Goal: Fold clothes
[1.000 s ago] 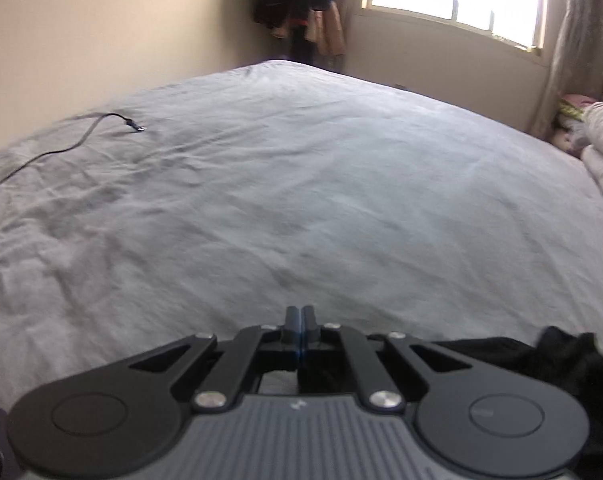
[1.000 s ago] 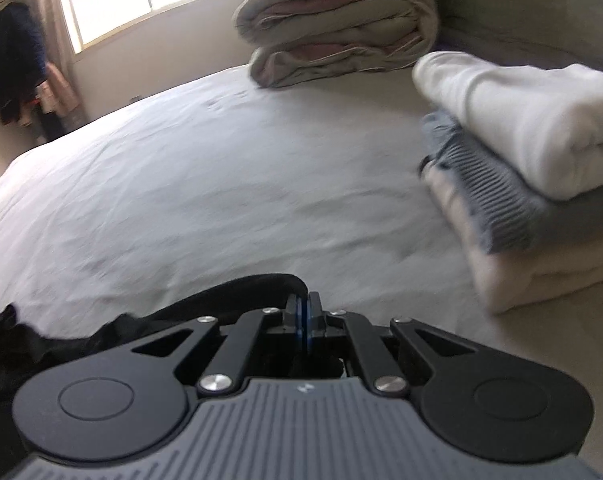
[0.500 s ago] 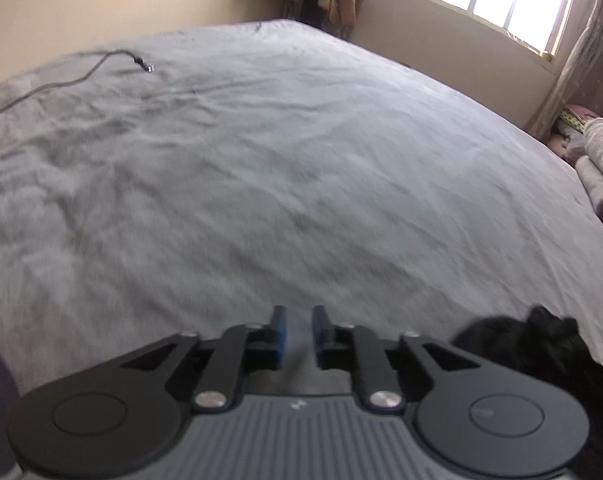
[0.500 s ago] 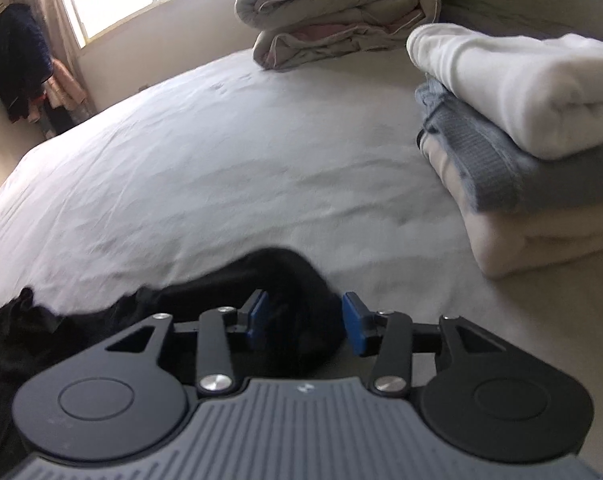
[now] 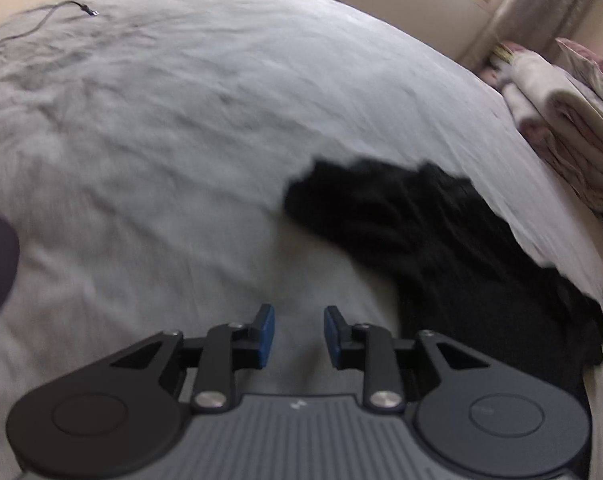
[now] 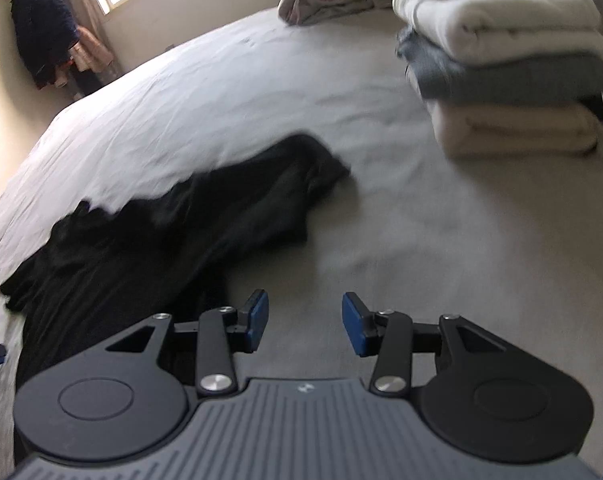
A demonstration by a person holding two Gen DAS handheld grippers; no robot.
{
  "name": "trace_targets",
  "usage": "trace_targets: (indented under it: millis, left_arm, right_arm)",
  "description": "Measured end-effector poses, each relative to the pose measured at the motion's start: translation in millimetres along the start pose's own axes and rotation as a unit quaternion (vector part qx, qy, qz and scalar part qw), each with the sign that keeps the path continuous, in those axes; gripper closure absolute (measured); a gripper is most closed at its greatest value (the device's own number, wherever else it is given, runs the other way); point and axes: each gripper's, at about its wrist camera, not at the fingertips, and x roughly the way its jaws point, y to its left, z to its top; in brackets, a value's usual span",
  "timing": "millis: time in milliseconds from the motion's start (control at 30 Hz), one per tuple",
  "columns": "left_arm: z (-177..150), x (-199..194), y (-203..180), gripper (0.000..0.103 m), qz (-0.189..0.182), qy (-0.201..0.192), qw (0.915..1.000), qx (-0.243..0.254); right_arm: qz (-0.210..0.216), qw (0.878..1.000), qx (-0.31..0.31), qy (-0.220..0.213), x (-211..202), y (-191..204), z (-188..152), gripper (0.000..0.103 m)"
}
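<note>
Black garment (image 6: 169,232) is lying rumpled and stretched out across the bed (image 6: 381,220), near the folded stack (image 6: 501,72) but apart from it. Left gripper (image 5: 299,336) and right gripper (image 6: 304,328) are both hovering with jaws spread wide, gripping nothing. The cloth is looking soft, light and floppy (likely sagging and bunching when lifted); I'd judge pinching an outer edge or corner works best. Motion blur is hiding seams and sleeves, so garment type is unclear; its near end is disappearing behind the gripper bodies.
</note>
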Motion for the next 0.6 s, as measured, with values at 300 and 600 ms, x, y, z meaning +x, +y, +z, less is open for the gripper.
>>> trace_targets:
  millis: [300, 600]
  left_arm:
    - [-56, -28, -1, 0.076, -0.067, 0.05, 0.9959, -0.033]
    - [-110, -56, 9, 0.076, -0.111, 0.101, 0.9872, -0.053]
  right_arm:
    - [0.037, 0.997, -0.026, 0.06, -40, 8, -60, 0.061]
    - [0.047, 0.994, 0.005, 0.102, -84, -23, -111, 0.065]
